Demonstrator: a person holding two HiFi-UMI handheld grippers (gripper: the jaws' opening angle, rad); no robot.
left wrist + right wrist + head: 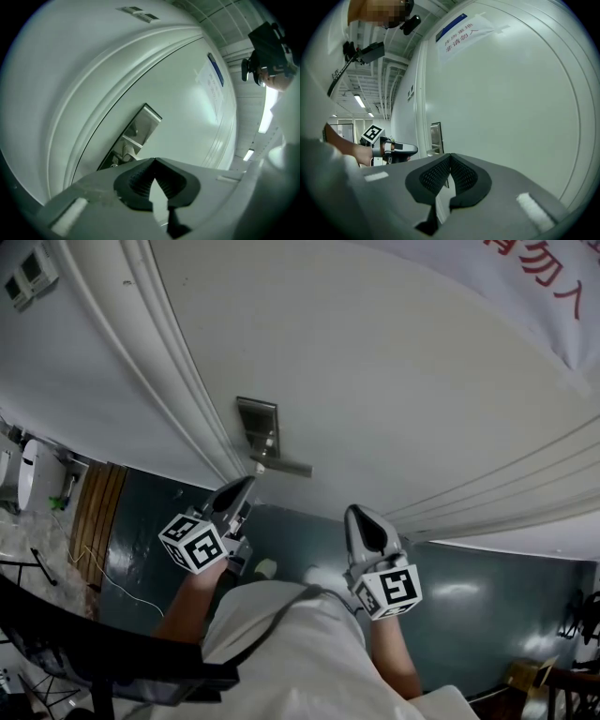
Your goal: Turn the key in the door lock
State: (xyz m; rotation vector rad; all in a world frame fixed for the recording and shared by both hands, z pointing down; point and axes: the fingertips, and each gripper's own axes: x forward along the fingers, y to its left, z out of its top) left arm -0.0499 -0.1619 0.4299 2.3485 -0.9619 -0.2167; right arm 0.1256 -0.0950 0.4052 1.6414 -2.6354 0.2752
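A steel lock plate (pixel 257 427) with a lever handle (pixel 287 466) sits on the white door (pixel 394 381). My left gripper (pixel 249 482) points level at the door just under the handle, its jaws shut with nothing showing between them. In the left gripper view the shut tips (pixel 154 160) lie just below the lock plate (pixel 141 125) and handle (pixel 123 149). I cannot make out a key. My right gripper (pixel 359 512) hangs further right, away from the lock, with its jaws (pixel 450 154) shut and empty. The right gripper view shows the left gripper (pixel 404 150) near the lock plate (pixel 436 136).
A paper sign (pixel 553 277) with red print hangs high on the door. The door frame's mouldings (pixel 159 362) run left of the lock. Below is dark floor (pixel 141 531), with wooden slats (pixel 94 512) and a cable at the left. My pale clothing (pixel 281 634) fills the bottom.
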